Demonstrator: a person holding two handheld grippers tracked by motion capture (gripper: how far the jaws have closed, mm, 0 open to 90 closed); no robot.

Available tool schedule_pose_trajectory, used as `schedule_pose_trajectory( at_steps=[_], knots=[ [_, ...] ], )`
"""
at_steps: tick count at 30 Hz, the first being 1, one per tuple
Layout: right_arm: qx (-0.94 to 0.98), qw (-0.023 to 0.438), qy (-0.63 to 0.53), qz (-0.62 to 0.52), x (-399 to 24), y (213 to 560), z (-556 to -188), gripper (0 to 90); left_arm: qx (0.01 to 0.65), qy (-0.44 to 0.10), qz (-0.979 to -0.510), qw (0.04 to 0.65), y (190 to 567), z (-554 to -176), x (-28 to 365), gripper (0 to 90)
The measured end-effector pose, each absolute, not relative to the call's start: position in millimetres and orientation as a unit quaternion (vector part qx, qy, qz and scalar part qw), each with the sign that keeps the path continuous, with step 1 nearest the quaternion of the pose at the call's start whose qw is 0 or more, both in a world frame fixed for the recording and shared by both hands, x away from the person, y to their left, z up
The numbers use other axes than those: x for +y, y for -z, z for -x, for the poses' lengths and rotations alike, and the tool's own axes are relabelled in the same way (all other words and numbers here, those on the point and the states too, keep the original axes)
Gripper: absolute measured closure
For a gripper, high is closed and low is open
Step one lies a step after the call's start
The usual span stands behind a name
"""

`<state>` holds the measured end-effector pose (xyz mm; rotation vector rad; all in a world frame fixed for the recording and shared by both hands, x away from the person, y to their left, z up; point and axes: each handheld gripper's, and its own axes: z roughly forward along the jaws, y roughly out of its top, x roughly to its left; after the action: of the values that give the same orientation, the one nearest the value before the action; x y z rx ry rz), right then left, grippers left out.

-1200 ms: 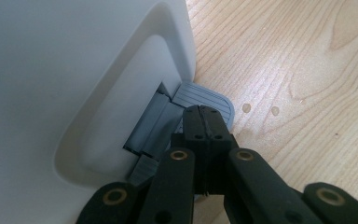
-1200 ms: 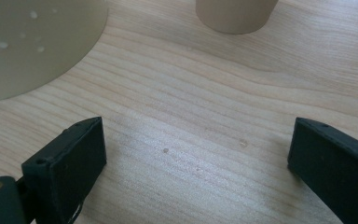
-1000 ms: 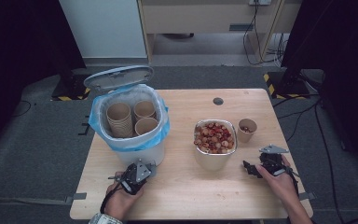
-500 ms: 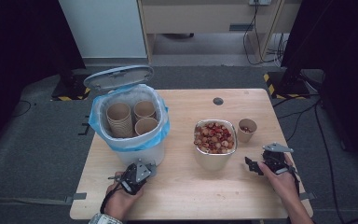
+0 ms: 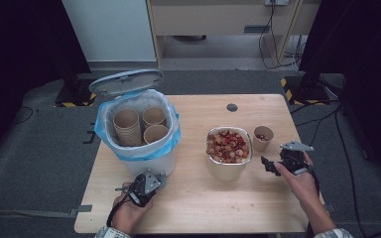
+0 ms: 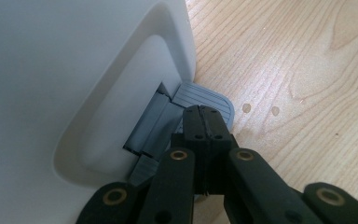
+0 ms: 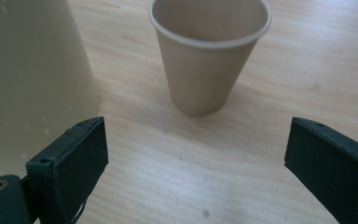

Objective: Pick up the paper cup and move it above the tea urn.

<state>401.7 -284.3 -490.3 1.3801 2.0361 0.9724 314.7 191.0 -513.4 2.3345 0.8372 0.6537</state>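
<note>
Wood-grain surface [image 5: 193, 208] carries a white pedal bin [image 5: 144, 148], a bowl of red and pale food pieces [image 5: 228, 148] and a small paper cup [image 5: 263, 138].

Left tool [image 6: 205, 122]: jaws clenched together with nothing between them. In the left gripper view the tips rest over the grey ribbed pedal [image 6: 204, 96] at the foot of the bin; whether they press on it cannot be told. The bin lid [image 5: 126, 82] stands raised. Inside the blue liner [image 5: 171, 139] sit several paper cups [image 5: 141, 124], some stacked.

Right tool [image 7: 196, 154]: jaws released and spread wide, nothing between them. They have just been closing slightly. In the right gripper view the tool points at the small paper cup [image 7: 209, 51], which stands upright on the surface ahead of the jaws and clear of both. The pale wall of the bowl [image 7: 32, 70] lies at the left of that view, beside the left jaw.

In the high view, the right tool [image 5: 273, 165] sits near the bowl and just below the cup.
</note>
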Motion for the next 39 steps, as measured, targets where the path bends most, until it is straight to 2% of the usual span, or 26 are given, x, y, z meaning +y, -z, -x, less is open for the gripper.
schedule_pose_trajectory(
  at_steps=[6,11,23,39],
  knots=[
    [0.743,0.257,-0.368,-0.497,-279,474,-415,6.8,0.314,-0.244,-0.872,0.285,514,-315,191,89.8],
    [0.738,0.255,-0.375,-0.499,-277,475,-422,7.2,0.313,-0.245,-0.872,0.285,514,-314,191,89.8],
    [0.709,0.260,-0.408,-0.513,-274,493,-450,9.0,0.314,-0.245,-0.872,0.285,514,-314,191,89.8],
    [0.700,0.258,-0.415,-0.520,-267,513,-466,9.1,0.314,-0.245,-0.872,0.286,514,-314,190,89.8]
  ],
)
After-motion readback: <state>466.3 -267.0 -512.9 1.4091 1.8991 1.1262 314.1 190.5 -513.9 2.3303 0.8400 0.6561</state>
